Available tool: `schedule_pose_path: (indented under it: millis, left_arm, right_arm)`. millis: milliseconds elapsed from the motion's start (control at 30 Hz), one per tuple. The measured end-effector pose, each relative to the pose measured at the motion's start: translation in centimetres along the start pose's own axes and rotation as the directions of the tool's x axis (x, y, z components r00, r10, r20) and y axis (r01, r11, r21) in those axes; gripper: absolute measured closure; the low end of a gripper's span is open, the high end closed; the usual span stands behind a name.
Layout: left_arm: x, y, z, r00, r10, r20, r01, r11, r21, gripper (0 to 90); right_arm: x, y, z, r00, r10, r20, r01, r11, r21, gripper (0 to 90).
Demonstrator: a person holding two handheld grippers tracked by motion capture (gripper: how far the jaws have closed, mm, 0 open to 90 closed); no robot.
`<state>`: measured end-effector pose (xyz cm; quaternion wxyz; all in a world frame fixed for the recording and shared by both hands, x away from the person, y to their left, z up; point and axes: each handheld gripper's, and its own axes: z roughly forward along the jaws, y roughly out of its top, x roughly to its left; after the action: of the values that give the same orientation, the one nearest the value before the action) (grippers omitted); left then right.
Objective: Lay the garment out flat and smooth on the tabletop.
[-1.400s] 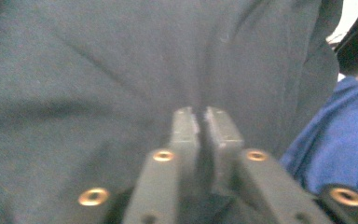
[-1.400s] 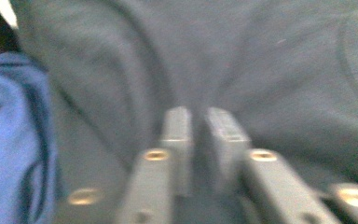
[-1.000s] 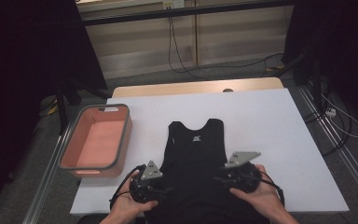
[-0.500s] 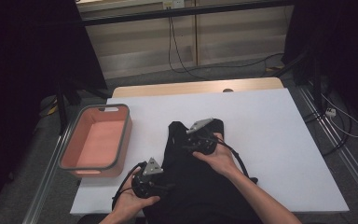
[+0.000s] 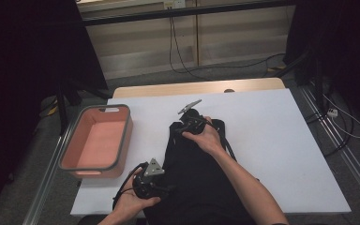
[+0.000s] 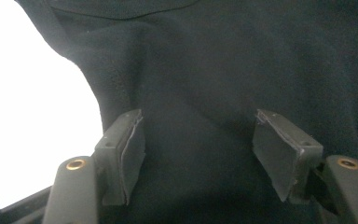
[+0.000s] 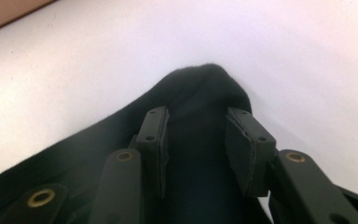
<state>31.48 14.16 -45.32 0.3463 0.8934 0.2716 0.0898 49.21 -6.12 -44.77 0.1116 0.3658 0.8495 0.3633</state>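
Note:
A black fleece vest (image 5: 197,178) lies flat on the white table (image 5: 281,140), its neck end away from the person. My right gripper (image 5: 181,126) sits at the vest's far left shoulder. In the right gripper view its jaws (image 7: 196,135) stand close together with the bunched shoulder strap (image 7: 200,84) pressed between them. Over the vest's near left edge is my left gripper (image 5: 168,190). The left gripper view has its jaws (image 6: 198,154) wide apart just above the dark cloth (image 6: 223,70), holding nothing.
A pink bin with a grey rim (image 5: 96,110) stands at the table's left edge, close to the left hand. Bare white table spreads right of the vest. A wooden strip (image 5: 197,89) runs along the far edge, with cables on the floor beyond.
The right hand has carried its gripper from the vest's near right corner up and across to the far left shoulder. The left gripper has stayed in place.

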Motion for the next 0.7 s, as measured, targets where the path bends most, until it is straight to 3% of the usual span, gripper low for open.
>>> schedule_pose_path:
  millis: [533, 700]
  left_arm:
    - [-0.1, 0.0, 0.1, 0.9998, 0.017, -0.013, -0.017, 0.9998, 0.010, 33.8]
    - [-0.1, 0.1, 0.1, 0.9998, 0.014, -0.011, -0.013, 0.9998, 0.012, 34.4]
  right_arm:
    - [-0.1, 1.4, 2.3, 0.9996, 0.018, 0.022, -0.018, 1.000, 0.023, 68.4]
    - [-0.2, 1.9, 2.7, 0.9991, 0.033, 0.027, -0.034, 0.999, 0.021, 80.8]
